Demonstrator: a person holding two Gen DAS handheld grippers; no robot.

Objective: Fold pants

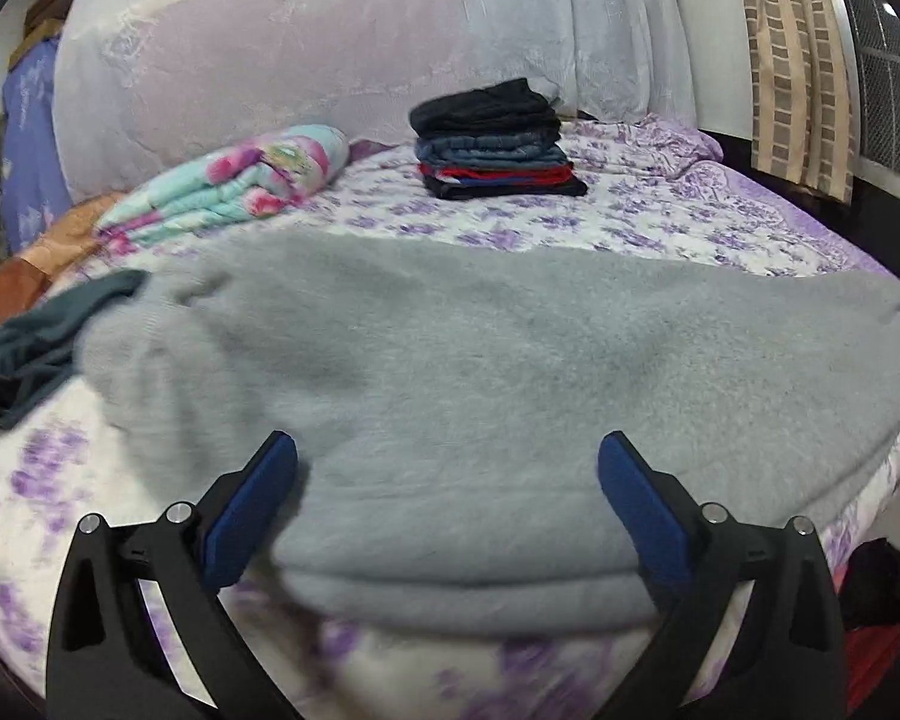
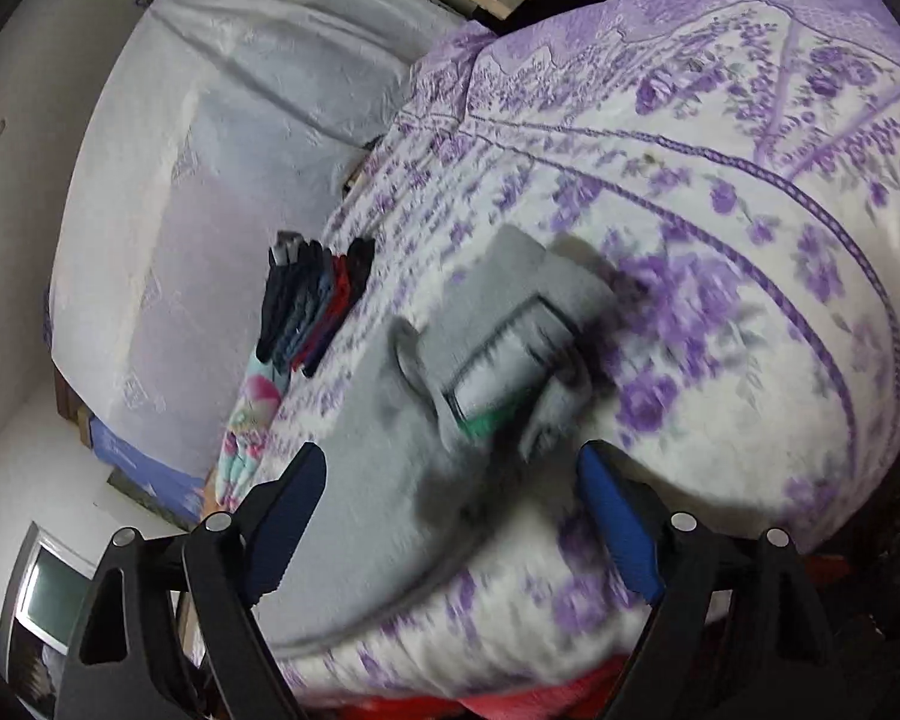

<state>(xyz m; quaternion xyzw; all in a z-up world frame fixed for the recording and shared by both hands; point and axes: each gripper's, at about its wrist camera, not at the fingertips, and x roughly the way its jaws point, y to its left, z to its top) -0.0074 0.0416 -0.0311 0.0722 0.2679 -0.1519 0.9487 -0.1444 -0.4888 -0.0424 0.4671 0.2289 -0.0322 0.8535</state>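
Grey fleece pants [image 1: 480,372] lie spread across the near part of the bed, one fold along their near edge. In the right wrist view the pants [image 2: 378,468] show their waistband end with a striped band and a green patch [image 2: 498,360]. My left gripper [image 1: 447,468] is open and empty, just above the pants' near edge. My right gripper [image 2: 450,480] is open and empty, over the waistband end. Both views are blurred by motion.
A stack of folded dark, denim and red pants [image 1: 492,141] sits further back on the purple floral bedsheet [image 1: 660,210]. A rolled floral blanket [image 1: 234,180] and a dark green garment [image 1: 36,342] lie at the left. A red cloth [image 2: 510,702] hangs below the bed edge.
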